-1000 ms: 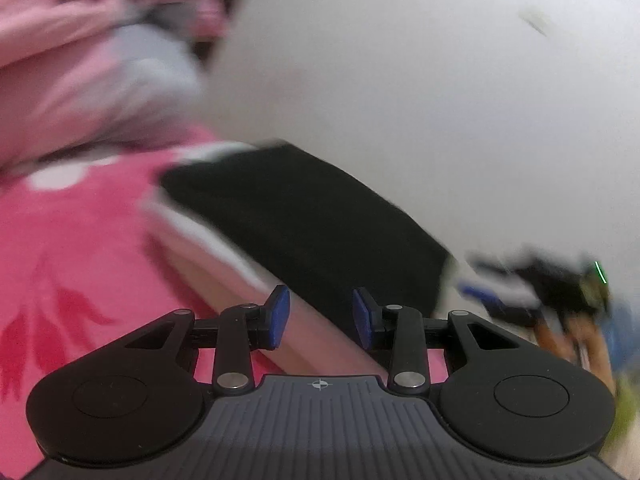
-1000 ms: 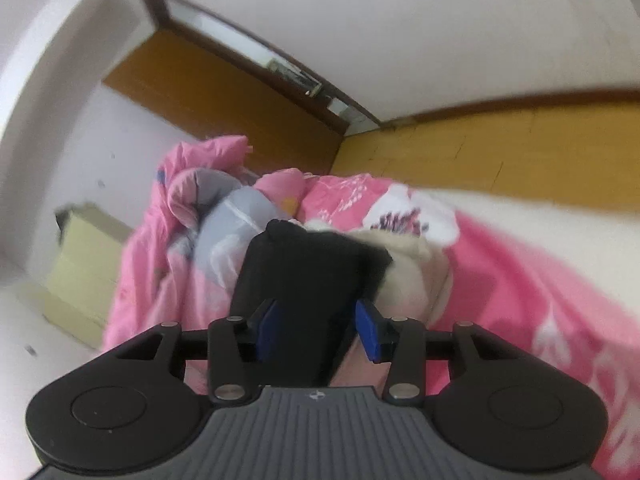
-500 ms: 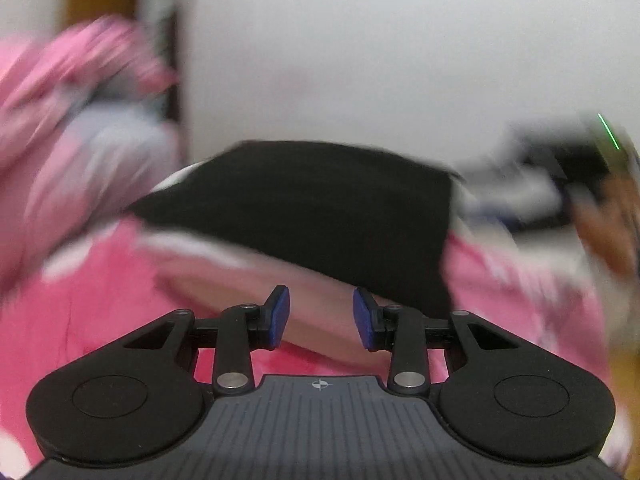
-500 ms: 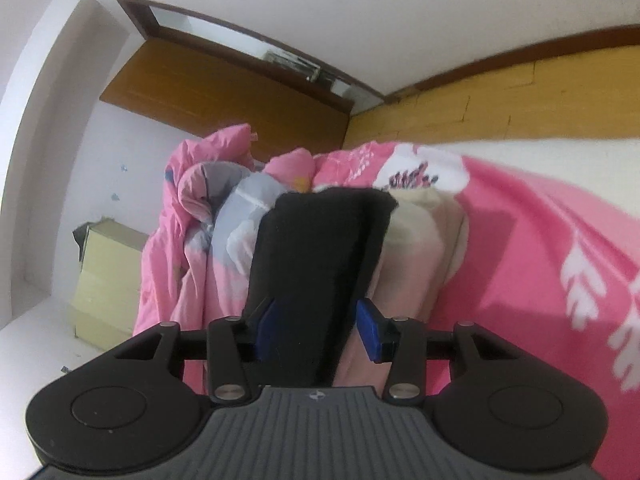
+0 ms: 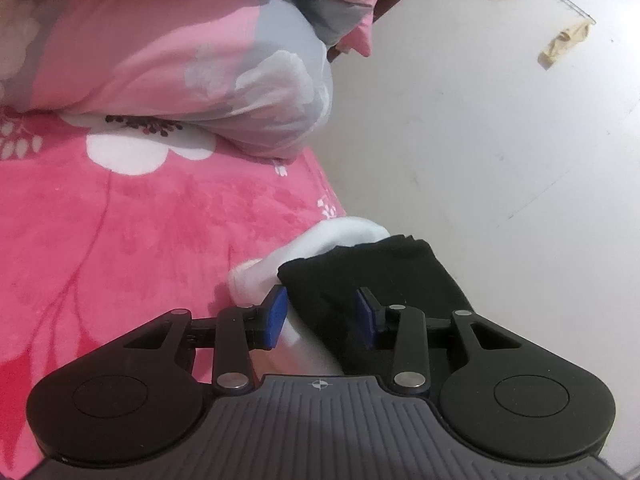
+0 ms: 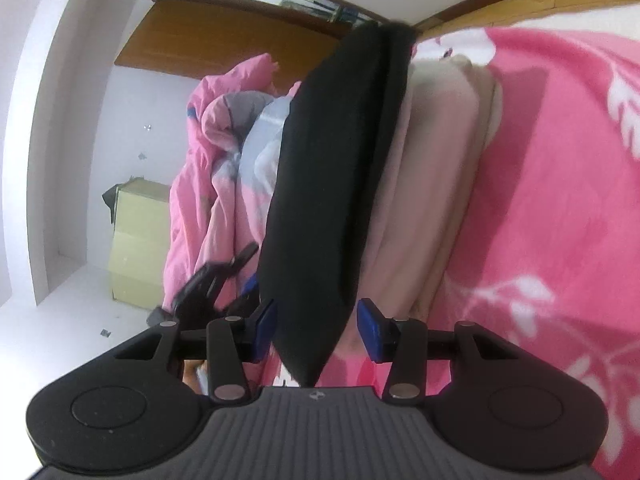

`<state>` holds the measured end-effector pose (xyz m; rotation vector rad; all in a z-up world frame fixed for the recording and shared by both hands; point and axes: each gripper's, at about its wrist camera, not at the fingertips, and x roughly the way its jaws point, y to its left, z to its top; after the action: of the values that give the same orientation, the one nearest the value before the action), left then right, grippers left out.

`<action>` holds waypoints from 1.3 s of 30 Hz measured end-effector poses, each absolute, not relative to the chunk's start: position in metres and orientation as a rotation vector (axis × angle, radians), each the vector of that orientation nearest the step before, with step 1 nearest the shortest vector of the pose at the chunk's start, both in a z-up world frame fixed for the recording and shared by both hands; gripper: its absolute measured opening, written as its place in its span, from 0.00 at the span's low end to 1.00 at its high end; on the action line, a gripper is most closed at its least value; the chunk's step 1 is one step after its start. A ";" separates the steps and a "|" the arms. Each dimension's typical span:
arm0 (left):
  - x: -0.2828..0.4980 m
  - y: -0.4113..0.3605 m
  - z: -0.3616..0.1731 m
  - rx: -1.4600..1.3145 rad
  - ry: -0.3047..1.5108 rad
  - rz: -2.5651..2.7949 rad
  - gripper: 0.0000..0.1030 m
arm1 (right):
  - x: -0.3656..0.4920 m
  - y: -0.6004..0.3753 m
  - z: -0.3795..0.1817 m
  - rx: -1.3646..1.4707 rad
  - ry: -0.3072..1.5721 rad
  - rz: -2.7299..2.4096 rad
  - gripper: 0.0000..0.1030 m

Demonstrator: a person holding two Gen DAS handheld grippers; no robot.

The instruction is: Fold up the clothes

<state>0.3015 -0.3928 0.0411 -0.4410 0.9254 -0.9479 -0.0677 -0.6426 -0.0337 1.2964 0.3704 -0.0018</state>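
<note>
- Left wrist view: the left gripper (image 5: 322, 314) has its fingers partly apart. The folded black garment (image 5: 372, 272) reaches in between them from the right finger's side, with a pale garment (image 5: 344, 236) under it beyond the left finger. Whether the pads press it, I cannot tell. Both lie on the pink bed (image 5: 120, 220).
- Right wrist view: the right gripper (image 6: 316, 326) is likewise partly spread. The black garment (image 6: 332, 184) runs lengthwise straight ahead, its near corner between the fingers; grip unclear.
</note>
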 end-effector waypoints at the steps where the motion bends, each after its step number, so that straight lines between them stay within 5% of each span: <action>1: 0.303 -0.395 0.039 -0.441 0.935 -0.950 0.36 | -0.067 -0.640 -0.036 1.299 0.377 0.004 0.46; 6: 0.306 -0.404 0.035 -0.422 0.948 -0.933 0.34 | -0.062 -0.630 -0.043 1.311 0.397 0.035 0.46; 15: 0.300 -0.411 0.040 -0.369 0.889 -0.913 0.09 | -0.057 -0.619 -0.045 1.308 0.370 0.064 0.45; 22: 0.290 -0.418 0.050 -0.309 0.813 -0.896 0.05 | -0.056 -0.608 -0.038 1.238 0.350 0.061 0.36; 23: 0.289 -0.419 0.052 -0.305 0.803 -0.890 0.05 | -0.055 -0.608 -0.038 1.238 0.346 0.061 0.31; 25: 0.287 -0.420 0.055 -0.304 0.779 -0.884 0.04 | -0.059 -0.608 -0.040 1.229 0.331 0.055 0.07; 39: 0.296 -0.431 0.063 -0.301 0.724 -0.882 0.04 | -0.058 -0.606 -0.020 1.121 0.265 0.068 0.04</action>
<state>0.2961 -0.4309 0.0630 -0.3010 0.7242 -0.8816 -0.0581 -0.6057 -0.0200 1.1209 0.2655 0.0677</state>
